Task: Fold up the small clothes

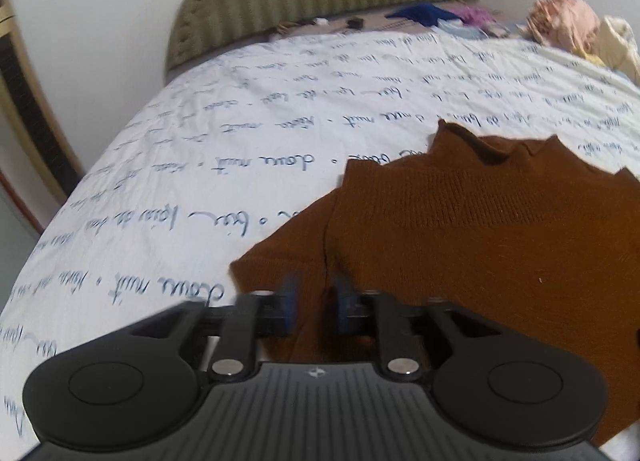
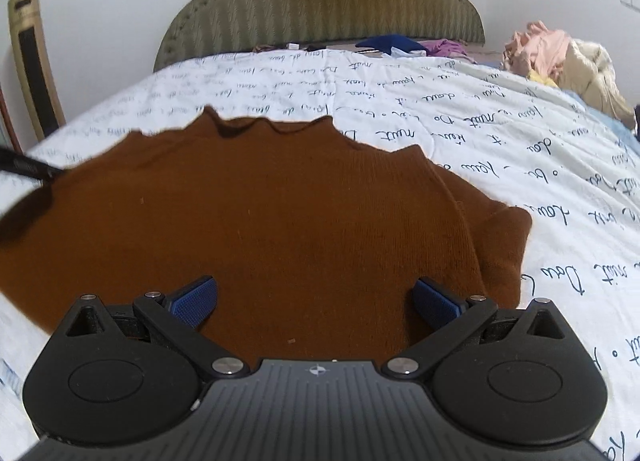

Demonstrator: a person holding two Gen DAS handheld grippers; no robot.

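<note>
A brown knitted sweater (image 1: 480,229) lies spread on the white bedsheet with blue handwriting (image 1: 200,165). My left gripper (image 1: 316,303) is down at the sweater's left side where the sleeve meets the body; its blue pads (image 1: 289,301) stand close together with brown fabric between them. In the right wrist view the same sweater (image 2: 256,221) fills the middle, collar toward the headboard. My right gripper (image 2: 316,301) is wide open just above the sweater's near part, its blue pads (image 2: 196,301) far apart and empty. The left gripper's dark tip shows at that view's left edge (image 2: 32,171).
A green padded headboard (image 2: 320,9) stands at the far end. A heap of pink and cream clothes (image 2: 560,57) lies at the far right of the bed, and blue and purple garments (image 2: 392,43) by the headboard. A gold-framed unit (image 2: 32,61) stands at the left wall.
</note>
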